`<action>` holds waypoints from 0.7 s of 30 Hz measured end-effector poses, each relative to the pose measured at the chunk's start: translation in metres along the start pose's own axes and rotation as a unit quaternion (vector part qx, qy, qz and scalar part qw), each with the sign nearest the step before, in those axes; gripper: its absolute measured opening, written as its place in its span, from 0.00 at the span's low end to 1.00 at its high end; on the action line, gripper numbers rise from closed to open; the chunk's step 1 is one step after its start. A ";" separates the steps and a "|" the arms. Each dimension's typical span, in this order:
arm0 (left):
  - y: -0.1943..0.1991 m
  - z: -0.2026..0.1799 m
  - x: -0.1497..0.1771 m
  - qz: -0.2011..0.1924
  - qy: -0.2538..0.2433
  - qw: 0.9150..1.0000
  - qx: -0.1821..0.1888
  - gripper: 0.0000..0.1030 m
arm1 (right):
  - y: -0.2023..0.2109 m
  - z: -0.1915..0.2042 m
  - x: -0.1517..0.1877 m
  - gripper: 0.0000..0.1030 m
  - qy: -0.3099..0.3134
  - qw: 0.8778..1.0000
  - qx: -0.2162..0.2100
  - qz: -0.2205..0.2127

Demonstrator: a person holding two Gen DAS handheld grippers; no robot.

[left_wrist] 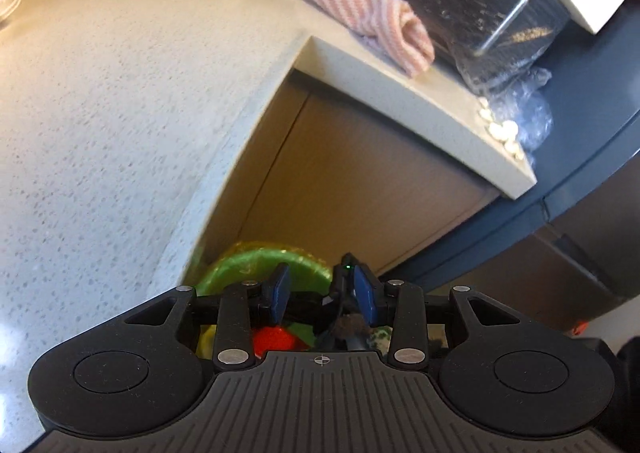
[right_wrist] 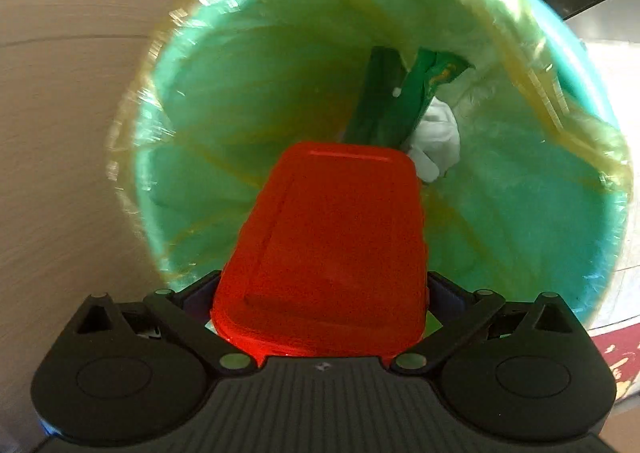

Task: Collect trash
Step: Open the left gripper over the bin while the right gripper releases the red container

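Left wrist view sits behind the left gripper (left_wrist: 322,293), high over the worktop (left_wrist: 100,113), facing across its inner corner and down past the edge to the green bin (left_wrist: 256,261) below, well off. Right wrist view sits behind the right gripper (right_wrist: 320,293), aimed straight down into the bin (right_wrist: 520,233) mouth, very near, liner filling most of the picture. Both views share the bin and the red container (right_wrist: 324,249).

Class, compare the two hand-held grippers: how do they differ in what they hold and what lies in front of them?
The right hand-held gripper clamps a red plastic container; the left hand-held gripper holds nothing, fingers apart. The right points into the green-lined trash bin; the left faces the speckled countertop, with the bin below it. Both are black two-finger tools.
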State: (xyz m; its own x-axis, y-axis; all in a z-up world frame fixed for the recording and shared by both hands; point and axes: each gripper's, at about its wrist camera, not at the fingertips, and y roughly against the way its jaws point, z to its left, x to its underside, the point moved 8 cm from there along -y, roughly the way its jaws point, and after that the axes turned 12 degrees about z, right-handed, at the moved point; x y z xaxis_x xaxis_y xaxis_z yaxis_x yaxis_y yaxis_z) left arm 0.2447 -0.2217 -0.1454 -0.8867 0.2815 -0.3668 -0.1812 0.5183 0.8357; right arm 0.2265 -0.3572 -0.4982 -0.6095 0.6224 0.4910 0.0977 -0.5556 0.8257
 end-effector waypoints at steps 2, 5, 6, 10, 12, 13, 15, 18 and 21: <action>-0.003 0.005 0.004 0.011 0.002 1.000 -0.004 0.33 | -0.014 0.000 -0.001 0.99 0.009 0.999 0.034 0.006; 0.000 0.006 0.007 0.014 -0.007 1.000 -0.012 0.32 | -0.036 -0.003 0.002 0.99 0.015 0.997 0.080 0.016; 0.001 0.006 0.008 0.012 -0.011 1.000 -0.012 0.32 | -0.043 -0.003 0.003 0.99 0.052 0.989 0.135 0.014; 0.008 0.005 0.009 0.005 -0.027 1.000 -0.011 0.32 | -0.053 0.016 0.020 0.99 0.277 0.905 0.312 -0.084; 0.012 0.005 0.009 0.000 -0.028 1.000 -0.006 0.32 | -0.037 0.032 0.040 0.99 0.373 0.845 0.333 -0.189; 0.014 0.005 0.009 -0.003 -0.028 1.000 -0.002 0.32 | -0.024 0.042 0.053 0.99 0.407 0.814 0.331 -0.250; 0.014 0.004 0.008 -0.003 -0.029 1.000 0.006 0.32 | 0.002 0.056 0.077 1.00 0.434 0.795 0.283 -0.316; 0.011 -0.002 0.009 0.001 -0.037 0.999 0.019 0.32 | 0.010 0.050 0.079 1.00 0.379 0.894 0.146 -0.189; 0.016 -0.009 0.008 -0.006 -0.046 0.999 0.028 0.32 | 0.055 0.045 0.084 1.00 0.295 0.935 0.008 -0.197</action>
State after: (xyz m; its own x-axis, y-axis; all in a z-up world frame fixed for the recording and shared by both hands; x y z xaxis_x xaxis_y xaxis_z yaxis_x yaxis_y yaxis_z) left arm 0.2311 -0.2184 -0.1315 -0.8415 0.3457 -0.4153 -0.1661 0.5658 0.8076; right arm 0.2165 -0.3107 -0.3991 -0.9279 0.3628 -0.0862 -0.2168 -0.3369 0.9162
